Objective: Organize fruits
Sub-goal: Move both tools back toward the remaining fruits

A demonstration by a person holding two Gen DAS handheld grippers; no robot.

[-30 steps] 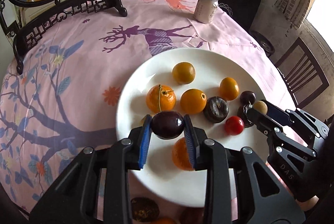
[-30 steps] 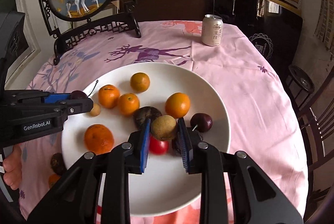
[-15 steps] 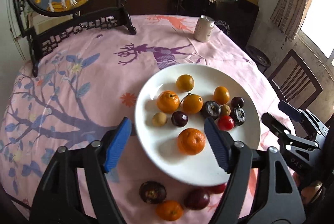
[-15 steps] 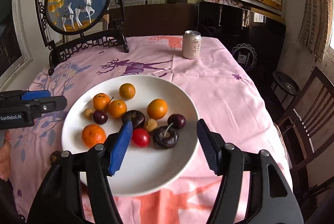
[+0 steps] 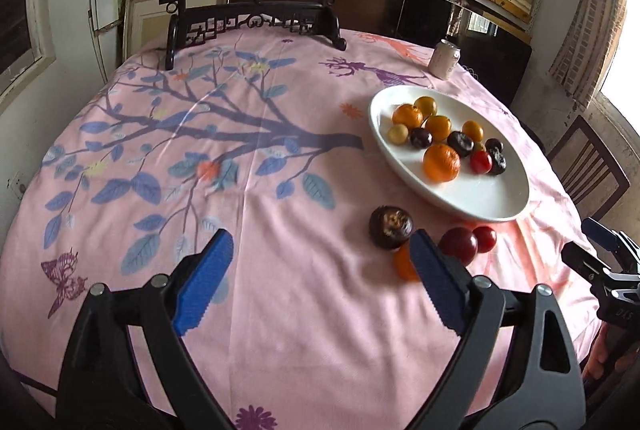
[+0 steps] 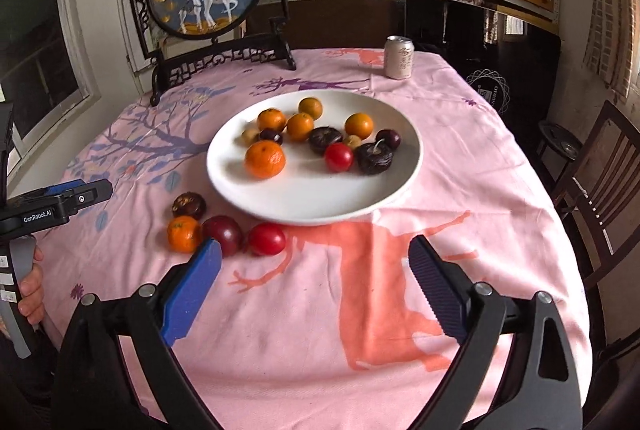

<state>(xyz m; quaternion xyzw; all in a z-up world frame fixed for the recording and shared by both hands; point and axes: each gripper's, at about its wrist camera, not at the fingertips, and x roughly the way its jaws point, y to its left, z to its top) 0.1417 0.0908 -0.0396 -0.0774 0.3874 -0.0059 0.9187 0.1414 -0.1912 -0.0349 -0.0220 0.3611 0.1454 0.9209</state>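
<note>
Where left claw [image 5: 316,282] gapes, tangerine [image 5: 403,264] half hidden behind pad

A big white plate [image 6: 400,169] holds many small fruits: oranges, dark plums and a red tomato [image 6: 338,157]. Four more fruits lie on the cloth just past the left blue finger [image 6: 192,290]: a small orange [image 6: 184,234], a dark plum [image 6: 224,234], a red tomato and a brown wrinkly one [image 6: 189,205].
</note>
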